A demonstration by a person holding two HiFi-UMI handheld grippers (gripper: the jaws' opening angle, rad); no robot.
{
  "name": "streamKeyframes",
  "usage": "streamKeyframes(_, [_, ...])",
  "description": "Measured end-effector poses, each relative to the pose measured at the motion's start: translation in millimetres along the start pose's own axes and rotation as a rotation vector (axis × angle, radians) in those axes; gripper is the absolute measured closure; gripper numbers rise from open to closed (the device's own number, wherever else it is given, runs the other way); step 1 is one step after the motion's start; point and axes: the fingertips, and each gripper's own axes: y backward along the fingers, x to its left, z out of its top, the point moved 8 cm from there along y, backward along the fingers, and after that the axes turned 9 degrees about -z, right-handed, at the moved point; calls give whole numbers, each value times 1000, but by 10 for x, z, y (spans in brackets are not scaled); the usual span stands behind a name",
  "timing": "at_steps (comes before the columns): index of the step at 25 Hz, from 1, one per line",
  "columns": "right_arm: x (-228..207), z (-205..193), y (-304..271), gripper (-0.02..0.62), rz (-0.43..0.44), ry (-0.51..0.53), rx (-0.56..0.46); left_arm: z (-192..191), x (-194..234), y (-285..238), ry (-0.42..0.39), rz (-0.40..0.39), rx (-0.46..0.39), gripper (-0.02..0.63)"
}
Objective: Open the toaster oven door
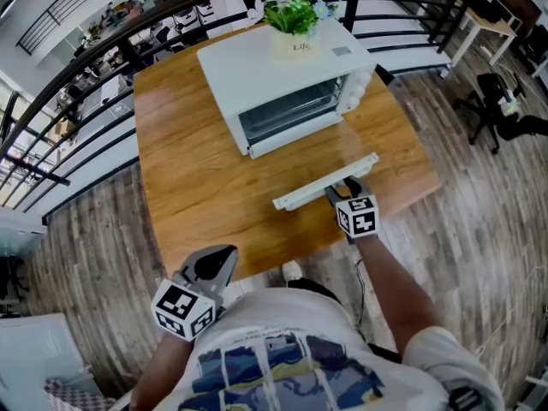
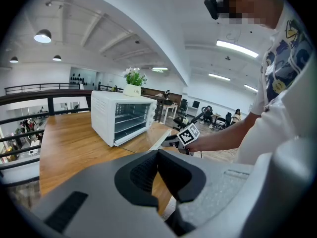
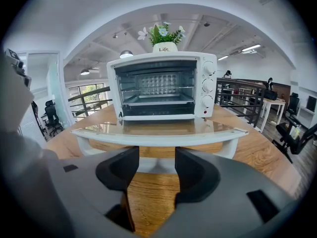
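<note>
A white toaster oven [image 1: 282, 75] stands at the far side of the wooden table [image 1: 197, 178]. Its glass door [image 1: 347, 154] lies folded down flat, and the wire rack inside shows [image 3: 158, 100]. My right gripper [image 1: 342, 192] is at the door's white handle bar [image 1: 318, 187], open, with the handle [image 3: 158, 142] just past its fingertips [image 3: 119, 170]. My left gripper [image 1: 214, 265] hangs off the table's near edge by the person's body, shut and empty [image 2: 158, 153]. From the left gripper view the oven [image 2: 121, 120] shows across the table.
A small potted plant [image 1: 291, 15] sits on top of the oven. A black railing [image 1: 103, 67] runs behind and beside the table. An office chair [image 1: 492, 101] stands on the floor at the right. Bare tabletop lies left of the oven.
</note>
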Motion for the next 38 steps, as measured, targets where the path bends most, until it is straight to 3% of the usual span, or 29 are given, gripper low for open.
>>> streamKeyframes(20, [6, -426, -229, 371, 6, 11, 69, 40, 8, -22, -1, 14, 15, 603])
streamKeyframes(38, [17, -438, -237, 371, 12, 14, 61, 45, -7, -112, 7, 13, 9, 603])
